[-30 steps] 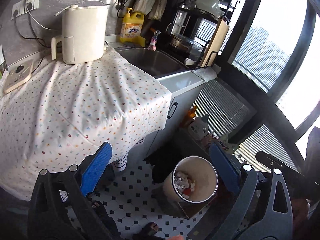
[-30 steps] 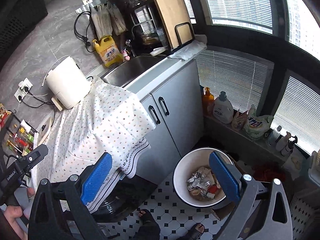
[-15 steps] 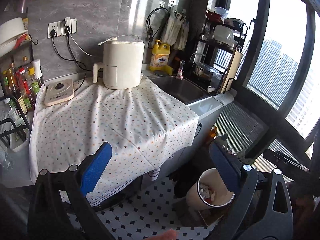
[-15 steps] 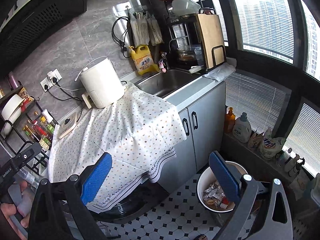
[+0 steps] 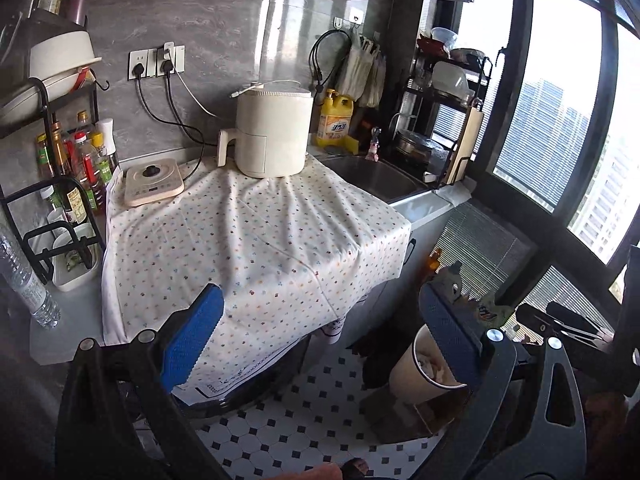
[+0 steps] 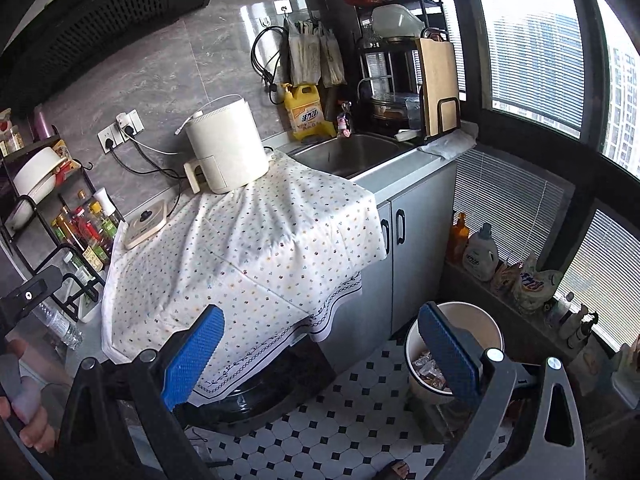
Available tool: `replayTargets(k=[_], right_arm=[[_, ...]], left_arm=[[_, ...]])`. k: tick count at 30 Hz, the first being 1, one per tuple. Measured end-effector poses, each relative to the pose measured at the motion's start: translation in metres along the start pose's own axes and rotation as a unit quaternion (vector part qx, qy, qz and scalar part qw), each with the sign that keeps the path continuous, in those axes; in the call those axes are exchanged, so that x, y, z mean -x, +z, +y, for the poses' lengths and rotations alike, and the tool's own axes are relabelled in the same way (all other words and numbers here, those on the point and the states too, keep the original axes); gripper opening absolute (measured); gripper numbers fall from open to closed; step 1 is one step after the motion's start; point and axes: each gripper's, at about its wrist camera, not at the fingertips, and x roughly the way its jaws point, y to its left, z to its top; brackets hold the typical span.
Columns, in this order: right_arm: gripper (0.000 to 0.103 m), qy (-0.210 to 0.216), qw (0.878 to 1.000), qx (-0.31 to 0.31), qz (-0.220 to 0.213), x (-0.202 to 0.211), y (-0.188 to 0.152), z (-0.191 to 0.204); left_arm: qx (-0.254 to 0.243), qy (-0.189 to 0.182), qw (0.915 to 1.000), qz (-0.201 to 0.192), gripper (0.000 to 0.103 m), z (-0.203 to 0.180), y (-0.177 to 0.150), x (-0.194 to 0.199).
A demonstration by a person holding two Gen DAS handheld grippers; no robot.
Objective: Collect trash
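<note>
No legible text; yellow bottle (image 6: 305, 112) label unreadable.

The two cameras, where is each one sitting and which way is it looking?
Left wrist view: sits on the left gripper, looking across the dotted tablecloth at the white appliance; both blue-padded fingers show, spread apart and empty.
Right wrist view: sits on the right gripper, higher and further right, looking at the sink and grey cupboard doors; its open fingers and a hand show.
Shared: tablecloth, appliance, yellow bottle, trash bin.
</note>
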Motion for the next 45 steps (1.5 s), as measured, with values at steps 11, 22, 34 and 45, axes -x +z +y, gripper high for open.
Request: replayTargets(k=[11,22,34,45], right_arm=[[0.095,0.016,1.000,0.018,-0.015,0.021,-0.011,0.030],[0.095,0.024,1.000,0.011,-0.007,0.020,-0.013,0.042],[0.095,0.014,1.000,0.012,-0.009,0.023,-0.016,0.044],[0.095,0.014,1.000,0.012,-0.010,0.024,-0.017,0.043]], left_arm=[[-0.004,0.017,0.9997,-0.018,0.097,0.022,-0.016,0.022],[0.000,0.018,0.9997,-0.019,0.097,0.030,-0.019,0.027],[0.001,0.013,0.9998,-0.018,0.097,0.031,-0.020,0.026],[0.003,0.013,0.9998,-0.017,0.097,0.027,-0.021,0.027]])
